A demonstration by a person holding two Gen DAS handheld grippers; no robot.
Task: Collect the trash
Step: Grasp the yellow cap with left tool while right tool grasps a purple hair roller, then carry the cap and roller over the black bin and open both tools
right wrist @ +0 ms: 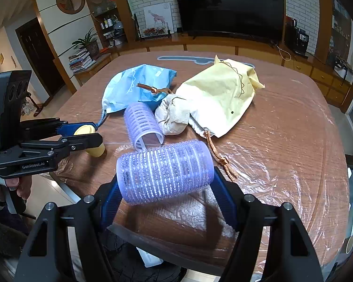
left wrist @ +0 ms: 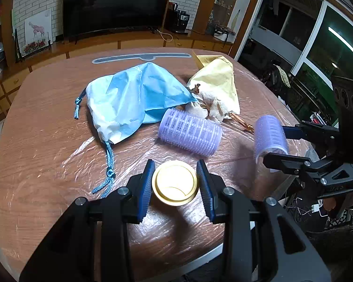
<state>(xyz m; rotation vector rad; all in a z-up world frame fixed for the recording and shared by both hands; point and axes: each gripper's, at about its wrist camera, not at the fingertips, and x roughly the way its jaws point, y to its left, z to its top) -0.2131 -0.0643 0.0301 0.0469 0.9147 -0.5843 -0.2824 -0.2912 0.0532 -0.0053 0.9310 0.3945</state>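
My left gripper (left wrist: 175, 183) is shut on a small yellow cup (left wrist: 175, 182), held just above the table; the cup also shows in the right wrist view (right wrist: 89, 138). My right gripper (right wrist: 164, 188) is shut on a purple hair roller (right wrist: 164, 171), which also shows in the left wrist view (left wrist: 269, 136). A second purple roller (left wrist: 189, 131) lies on the table, also in the right wrist view (right wrist: 142, 123). A blue drawstring bag (left wrist: 134, 98) and a yellow drawstring bag (right wrist: 218, 94) lie behind it, with crumpled paper (right wrist: 174, 117) at the yellow bag's mouth.
The wooden table (left wrist: 47, 122) is covered with clear plastic film. A TV (left wrist: 115, 4) stands on a low cabinet behind it. The table's near edge (right wrist: 153, 242) is close under my right gripper, with the floor below.
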